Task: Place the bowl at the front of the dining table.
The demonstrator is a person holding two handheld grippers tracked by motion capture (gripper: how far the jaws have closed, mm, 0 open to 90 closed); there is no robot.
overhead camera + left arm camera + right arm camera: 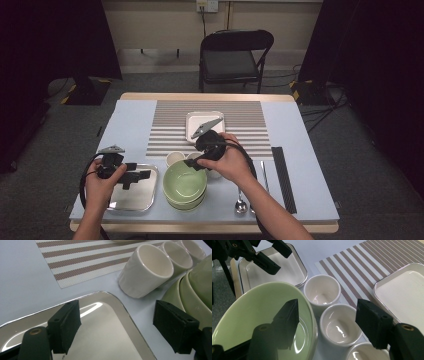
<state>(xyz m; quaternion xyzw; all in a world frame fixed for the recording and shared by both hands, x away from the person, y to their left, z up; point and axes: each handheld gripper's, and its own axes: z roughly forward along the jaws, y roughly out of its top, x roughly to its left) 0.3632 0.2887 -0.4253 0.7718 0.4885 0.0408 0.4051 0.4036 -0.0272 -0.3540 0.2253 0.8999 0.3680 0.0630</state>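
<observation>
The middle cream cup point(340, 323) stands on the desk point(305, 170) in a row of three, between the cup nearest the steel tray point(322, 291) and a third cup point(367, 353) at the bottom edge of the right gripper view, just beside the stacked green bowls point(242, 312). The right gripper point(327, 322) hangs over it with its fingers point(373, 323) spread wide and nothing between them; one finger sits over the bowl's rim, the other out toward the white square dish point(402, 290) on the striped placemat point(367, 267).

To do this step well, I judge the gripper should shift toward the dish so the near finger clears the bowl, then come down with one finger inside the cup and one outside, pinching the wall on the side that faces away from its neighbours. The cups stand very close together, perhaps touching, so a straddle of the whole cup risks nudging the others. The glaze looks slick; a firm, square bite and a straight lift would suit.

The left gripper point(116, 327) hovers over the steel tray point(105, 340), fingers wide apart and empty, well placed to wait there.
</observation>
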